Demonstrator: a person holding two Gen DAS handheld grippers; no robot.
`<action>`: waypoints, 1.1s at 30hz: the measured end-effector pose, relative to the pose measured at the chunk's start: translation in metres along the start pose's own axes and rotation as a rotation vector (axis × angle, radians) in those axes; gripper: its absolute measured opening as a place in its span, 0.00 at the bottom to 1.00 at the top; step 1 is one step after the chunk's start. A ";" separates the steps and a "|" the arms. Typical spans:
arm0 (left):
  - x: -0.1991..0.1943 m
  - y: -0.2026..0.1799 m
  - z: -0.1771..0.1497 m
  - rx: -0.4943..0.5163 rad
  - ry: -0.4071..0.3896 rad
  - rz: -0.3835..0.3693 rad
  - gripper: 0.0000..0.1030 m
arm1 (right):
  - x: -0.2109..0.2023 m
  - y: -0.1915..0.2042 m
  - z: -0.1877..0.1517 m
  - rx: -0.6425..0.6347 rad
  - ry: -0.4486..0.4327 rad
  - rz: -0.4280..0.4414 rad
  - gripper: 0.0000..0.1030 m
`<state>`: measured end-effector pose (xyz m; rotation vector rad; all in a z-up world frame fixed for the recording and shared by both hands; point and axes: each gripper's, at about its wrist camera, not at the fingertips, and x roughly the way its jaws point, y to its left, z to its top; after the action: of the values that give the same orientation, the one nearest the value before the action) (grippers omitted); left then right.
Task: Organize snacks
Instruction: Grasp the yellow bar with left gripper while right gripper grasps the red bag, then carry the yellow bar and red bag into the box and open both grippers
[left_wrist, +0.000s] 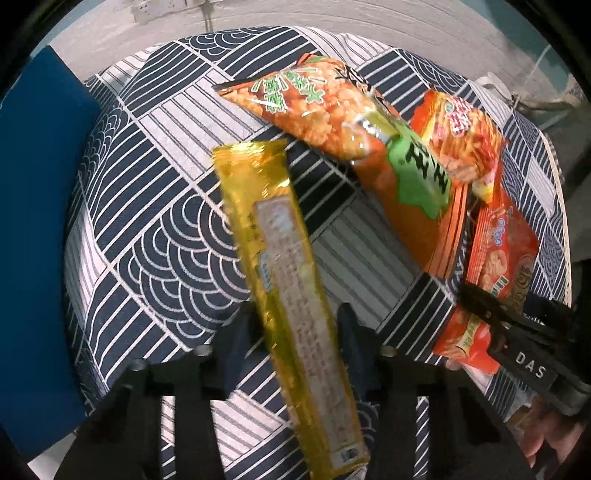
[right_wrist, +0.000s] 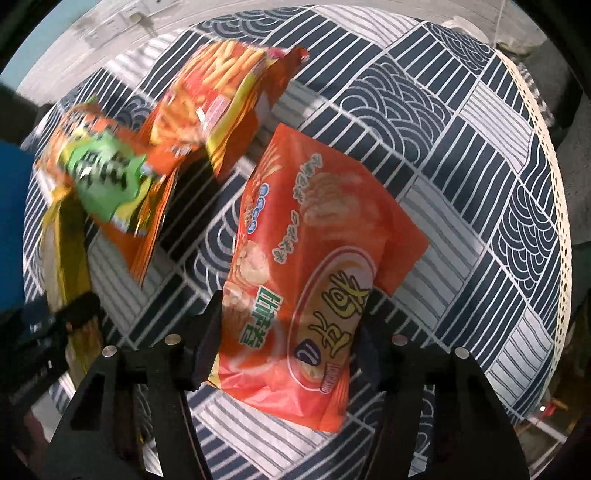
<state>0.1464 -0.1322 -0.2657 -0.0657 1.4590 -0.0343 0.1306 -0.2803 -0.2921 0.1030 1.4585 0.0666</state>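
Left wrist view: left claw (left_wrist: 295, 325) closed narrow on the long yellow foil snack packet (left_wrist: 284, 280); right claw (right_wrist: 291, 339) closed on the flat orange-red plastic snack bag (right_wrist: 314, 266).

Each pack runs lengthwise straight ahead of its claw, gripped near its near end over the navy-and-white patterned cloth surface (left_wrist: 155, 236). Beyond and to the right of the left claw lie an orange-and-green snack bag (left_wrist: 369, 147) and an orange stick-snack bag (left_wrist: 465, 133), overlapping. Judged: either pack can be placed beside them, the right claw being nearer.
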 end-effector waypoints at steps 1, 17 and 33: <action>-0.001 -0.002 -0.004 0.004 0.000 -0.007 0.40 | -0.002 0.000 -0.006 -0.013 0.000 0.004 0.58; -0.033 0.006 -0.078 0.120 -0.026 -0.043 0.28 | -0.039 0.018 -0.074 -0.134 -0.033 0.055 0.54; -0.082 0.043 -0.069 0.173 -0.140 -0.036 0.28 | -0.098 0.049 -0.076 -0.274 -0.136 0.032 0.54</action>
<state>0.0677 -0.0861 -0.1946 0.0467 1.3097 -0.1816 0.0447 -0.2400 -0.1980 -0.0913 1.2997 0.2799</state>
